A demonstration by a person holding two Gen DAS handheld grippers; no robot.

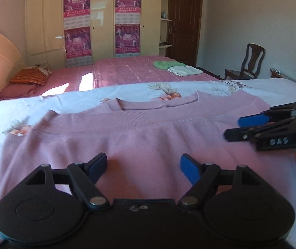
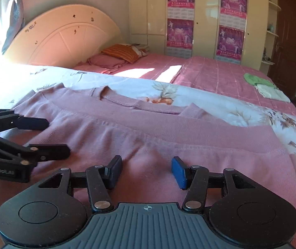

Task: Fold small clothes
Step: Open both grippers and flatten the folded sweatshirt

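A pink knit sweater (image 1: 148, 137) (image 2: 148, 128) lies on a pale floral sheet (image 1: 127, 92) (image 2: 127, 83), its lower part folded up over the chest and the neckline at the far edge. My left gripper (image 1: 143, 166) hovers open over the near fold with only fabric below the blue pads. Open too, my right gripper (image 2: 147, 170) sits over the same fold with nothing pinched. Each gripper shows in the other's view: the right gripper (image 1: 233, 128) comes in from the right edge, the left gripper (image 2: 58, 137) from the left edge.
Beyond the sheet is a bed with a pink checked cover (image 1: 127, 70), bearing a green folded garment (image 1: 167, 64) and a white one (image 1: 186, 70). An orange pillow (image 1: 28, 76) lies by the headboard (image 2: 65, 37). A dark wooden chair (image 1: 249, 64) stands at the right.
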